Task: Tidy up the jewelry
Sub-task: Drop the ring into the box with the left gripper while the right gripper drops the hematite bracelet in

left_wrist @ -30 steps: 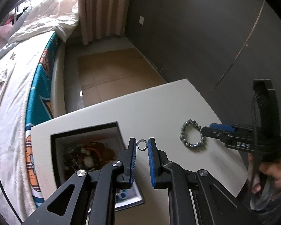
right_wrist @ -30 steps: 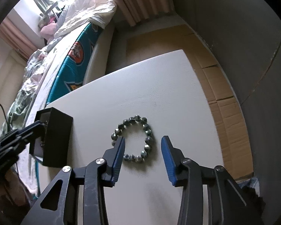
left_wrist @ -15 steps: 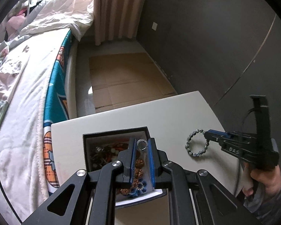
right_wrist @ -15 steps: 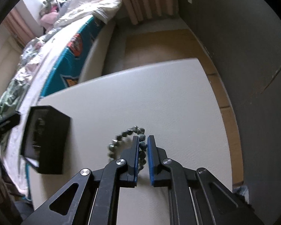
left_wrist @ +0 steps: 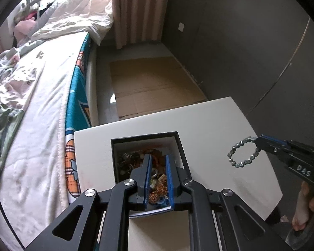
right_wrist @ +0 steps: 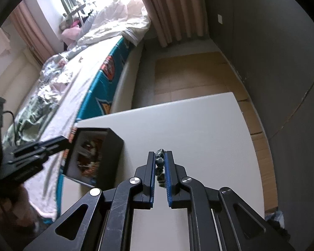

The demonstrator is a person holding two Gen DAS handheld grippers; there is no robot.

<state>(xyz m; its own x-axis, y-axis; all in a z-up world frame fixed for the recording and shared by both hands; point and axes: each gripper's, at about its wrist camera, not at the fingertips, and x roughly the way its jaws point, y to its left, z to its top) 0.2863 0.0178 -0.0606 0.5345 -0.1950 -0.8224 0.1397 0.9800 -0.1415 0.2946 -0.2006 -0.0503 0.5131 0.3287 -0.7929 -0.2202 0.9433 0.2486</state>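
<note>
A black jewelry box [left_wrist: 179, 144] with a white lining stands on the white table [left_wrist: 209, 123] and holds several pieces of jewelry; it also shows in the right wrist view [right_wrist: 113, 156]. My left gripper [left_wrist: 158, 156] hangs over the box with its jaws slightly apart and nothing between the tips. My right gripper [right_wrist: 160, 153] is shut on a grey bead bracelet [left_wrist: 242, 152] and holds it in the air above the table, to the right of the box. In the right wrist view the beads [right_wrist: 159, 163] sit between the fingers.
A bed [left_wrist: 41, 96] with a teal-edged blanket and crumpled bedding lies left of the table. Flattened cardboard [left_wrist: 155, 85] covers the floor beyond the table. A dark wall [left_wrist: 251, 41] runs along the right, a curtain [left_wrist: 140, 8] at the back.
My left gripper moved over the box and the small ring it held is gone from its tips. My right gripper closed on the bracelet and lifted it off the table.
</note>
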